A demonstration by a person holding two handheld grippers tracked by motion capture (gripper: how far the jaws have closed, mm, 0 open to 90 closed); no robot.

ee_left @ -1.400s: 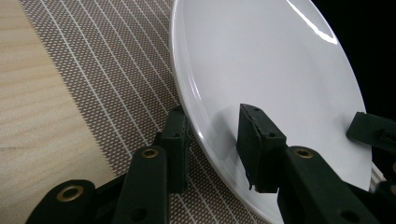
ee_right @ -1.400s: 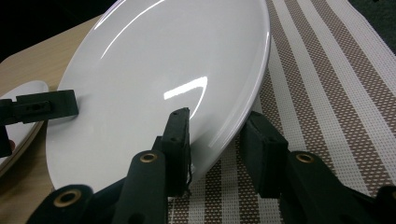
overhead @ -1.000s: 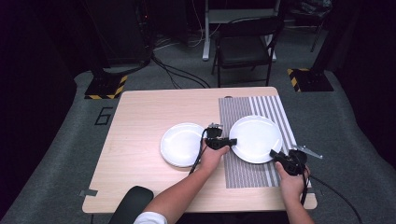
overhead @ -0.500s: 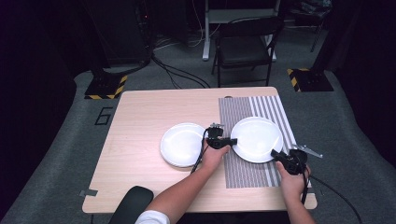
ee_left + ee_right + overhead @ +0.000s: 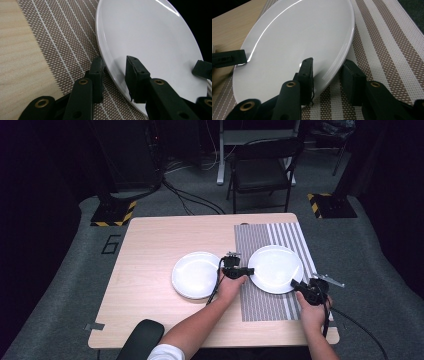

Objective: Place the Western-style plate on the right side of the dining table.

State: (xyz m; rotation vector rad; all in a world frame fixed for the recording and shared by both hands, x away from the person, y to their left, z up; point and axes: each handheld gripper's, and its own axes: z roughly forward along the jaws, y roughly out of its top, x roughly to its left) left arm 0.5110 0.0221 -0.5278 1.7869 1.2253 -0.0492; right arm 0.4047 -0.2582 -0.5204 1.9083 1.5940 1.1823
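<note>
A white plate [image 5: 276, 269] lies on the striped placemat [image 5: 260, 302] at the right of the wooden table [image 5: 145, 250]. My left gripper [image 5: 250, 270] holds its left rim: one jaw sits under the edge and the other on the plate's face [image 5: 150, 37]. The left gripper [image 5: 115, 62] has just been closing with that rim between its jaws. My right gripper [image 5: 295, 284] is shut on the near right rim, with the right gripper [image 5: 328, 63] straddling the plate's edge [image 5: 299, 37]. A second white plate [image 5: 196, 275] rests on bare wood to the left.
A black folding chair [image 5: 265, 170] stands beyond the far table edge, with cables on the floor near it. A black rounded object [image 5: 142, 340] sits at the near table edge, left of the forearm. A cable [image 5: 357, 327] trails from the right gripper off the table.
</note>
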